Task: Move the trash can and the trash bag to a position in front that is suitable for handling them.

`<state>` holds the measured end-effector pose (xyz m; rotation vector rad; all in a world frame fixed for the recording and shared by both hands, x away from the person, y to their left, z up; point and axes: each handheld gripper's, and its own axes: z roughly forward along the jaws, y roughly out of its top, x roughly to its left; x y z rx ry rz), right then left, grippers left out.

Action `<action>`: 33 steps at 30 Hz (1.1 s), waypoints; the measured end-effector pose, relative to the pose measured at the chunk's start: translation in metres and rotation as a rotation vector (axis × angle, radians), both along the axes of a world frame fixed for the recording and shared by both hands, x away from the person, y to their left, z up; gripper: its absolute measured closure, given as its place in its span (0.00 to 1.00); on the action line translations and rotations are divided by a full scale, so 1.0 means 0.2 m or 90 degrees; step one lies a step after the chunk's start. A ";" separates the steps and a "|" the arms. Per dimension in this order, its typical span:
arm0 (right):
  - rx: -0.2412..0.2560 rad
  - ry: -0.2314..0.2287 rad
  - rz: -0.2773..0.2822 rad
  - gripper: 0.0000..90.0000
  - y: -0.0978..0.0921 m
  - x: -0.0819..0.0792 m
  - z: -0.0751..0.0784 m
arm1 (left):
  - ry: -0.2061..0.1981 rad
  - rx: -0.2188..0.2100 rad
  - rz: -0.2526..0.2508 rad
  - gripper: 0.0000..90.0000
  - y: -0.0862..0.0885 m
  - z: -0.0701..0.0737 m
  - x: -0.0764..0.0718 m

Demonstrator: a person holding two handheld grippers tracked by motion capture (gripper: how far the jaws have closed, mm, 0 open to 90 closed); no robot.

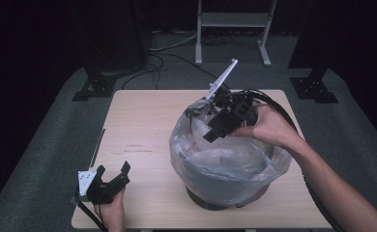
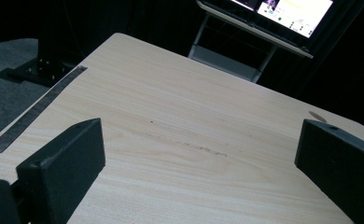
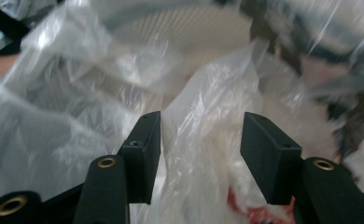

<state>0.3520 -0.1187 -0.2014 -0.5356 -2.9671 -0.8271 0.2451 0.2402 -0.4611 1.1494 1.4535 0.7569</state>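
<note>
A clear plastic bag [image 1: 225,159] lines and spills over a round dark bin [image 1: 210,200] on the right half of the table. My right gripper [image 1: 214,129] reaches over the bag's far rim, pointing down into it. In the right gripper view its jaws stand open around a fold of the bag's film [image 3: 203,140], which rises between the fingers [image 3: 145,154]; whether the film touches them I cannot tell. Something white with red [image 3: 250,212] lies deep inside. My left gripper [image 1: 113,173] rests at the table's near left corner, open, with bare wood between its jaws [image 2: 189,154].
The light wooden table [image 1: 143,125] carries a dark tape strip [image 1: 97,147] along its left edge. A white frame [image 1: 232,21] and cables stand on the grey floor beyond. A lit screen [image 2: 287,14] shows past the far edge in the left gripper view.
</note>
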 end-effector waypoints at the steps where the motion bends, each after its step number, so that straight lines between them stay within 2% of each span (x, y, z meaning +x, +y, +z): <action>1: -0.004 -0.011 -0.002 0.56 0.02 0.00 0.00 | 0.000 0.000 0.000 0.01 0.00 0.00 0.00; 2: -0.010 -0.023 0.000 0.57 0.03 0.00 0.00 | 0.001 -0.001 -0.001 0.01 0.00 0.00 0.00; 4: -0.014 -0.029 -0.001 0.60 0.05 0.00 0.00 | 0.001 0.000 -0.002 0.01 0.00 0.00 0.00; 5: -0.019 -0.033 -0.002 0.77 0.09 0.01 -0.03 | -0.001 0.001 -0.001 0.01 0.00 0.00 0.00; 6: -0.022 -0.039 0.003 0.85 0.10 0.01 -0.04 | -0.001 0.001 -0.001 0.01 0.00 0.00 0.00; 7: -0.022 -0.039 0.003 0.85 0.10 0.01 -0.04 | -0.002 0.001 -0.001 0.01 0.00 0.00 0.00; 8: -0.037 -0.041 0.013 0.94 0.14 0.01 -0.08 | -0.002 -0.002 0.000 0.01 0.00 0.00 0.00; 10: -0.053 -0.021 0.029 0.95 0.16 0.00 -0.11 | -0.002 -0.004 0.000 0.01 0.00 0.00 0.00; 11: -0.058 -0.011 0.034 0.89 0.17 0.00 -0.12 | -0.003 -0.006 0.001 0.01 0.00 0.00 0.00; 13: -0.055 -0.010 0.035 0.82 0.16 0.00 -0.11 | -0.003 -0.005 0.000 0.01 0.00 0.01 0.00; 15: -0.046 -0.016 0.032 0.78 0.15 0.00 -0.10 | -0.005 -0.004 -0.001 0.01 0.00 0.01 0.00; 16: -0.014 -0.011 0.028 0.76 0.12 0.01 -0.05 | -0.005 -0.004 -0.001 0.01 0.00 0.01 0.00; 17: -0.014 -0.011 0.028 0.76 0.12 0.01 -0.05 | -0.005 -0.004 -0.001 0.01 0.00 0.01 0.00; 18: 0.002 -0.028 0.015 0.77 0.10 0.02 -0.02 | -0.004 -0.005 -0.001 0.01 0.00 0.01 0.00; 20: 0.002 -0.032 0.008 0.79 0.09 0.02 -0.01 | -0.004 -0.005 -0.002 0.01 0.00 0.01 0.00; 21: -0.003 -0.036 0.001 0.84 0.09 0.02 -0.02 | -0.004 -0.005 -0.002 0.01 0.00 0.01 0.00; 22: -0.025 -0.029 0.008 0.90 0.10 0.03 -0.05 | -0.004 -0.004 -0.002 0.01 0.00 0.01 0.00; 23: -0.025 -0.029 0.008 0.90 0.10 0.03 -0.05 | -0.004 -0.003 -0.002 0.01 0.00 0.01 0.00; 24: -0.040 -0.018 0.015 0.92 0.11 0.02 -0.07 | -0.004 -0.003 -0.003 0.01 0.00 0.01 0.00; 25: -0.069 -0.009 0.031 0.96 0.12 0.01 -0.11 | -0.003 -0.002 -0.003 0.01 0.00 0.00 0.00; 26: -0.074 -0.010 0.037 0.97 0.13 0.00 -0.12 | -0.003 -0.002 -0.003 0.01 0.00 0.00 0.00; 32: -0.048 -0.019 0.035 1.00 0.07 -0.01 -0.04 | -0.003 -0.002 -0.002 0.01 0.00 0.00 0.00; 33: -0.040 -0.033 0.028 1.00 0.05 -0.02 0.00 | -0.003 -0.002 -0.003 0.01 0.00 0.00 0.00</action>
